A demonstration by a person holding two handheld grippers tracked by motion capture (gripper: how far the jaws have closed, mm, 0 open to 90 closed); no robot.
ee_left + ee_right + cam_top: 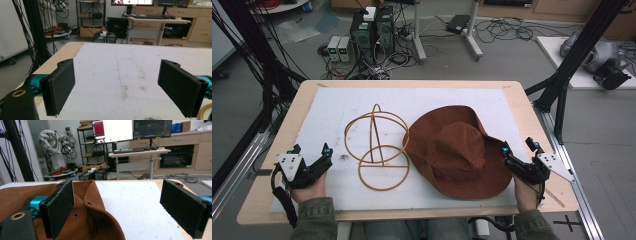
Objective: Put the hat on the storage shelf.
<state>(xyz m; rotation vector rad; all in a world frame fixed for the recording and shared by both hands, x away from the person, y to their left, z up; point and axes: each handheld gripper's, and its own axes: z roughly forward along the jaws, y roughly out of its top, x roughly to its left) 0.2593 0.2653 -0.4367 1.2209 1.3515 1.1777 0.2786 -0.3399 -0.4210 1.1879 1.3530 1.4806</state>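
Note:
A brown wide-brimmed hat (457, 150) lies crown up on the right half of the white mat (327, 115). Left of it stands a tan wire hat stand (377, 147) made of rings and a curved upright. My right gripper (521, 148) rests at the hat's right brim edge, jaws open; in the right gripper view the hat brim (100, 220) lies by the left jaw and nothing is pressed between the pads. My left gripper (312, 150) sits open near the mat's left edge, left of the stand, over bare mat (120, 75). A bit of the wire ring (205, 112) shows beside its right jaw.
The wooden table (287, 135) ends close to both hands. Beyond the far edge are computer boxes and cables (372, 35) on the floor. Black frame posts (572, 65) rise at the right, and cables (257, 60) hang at the left.

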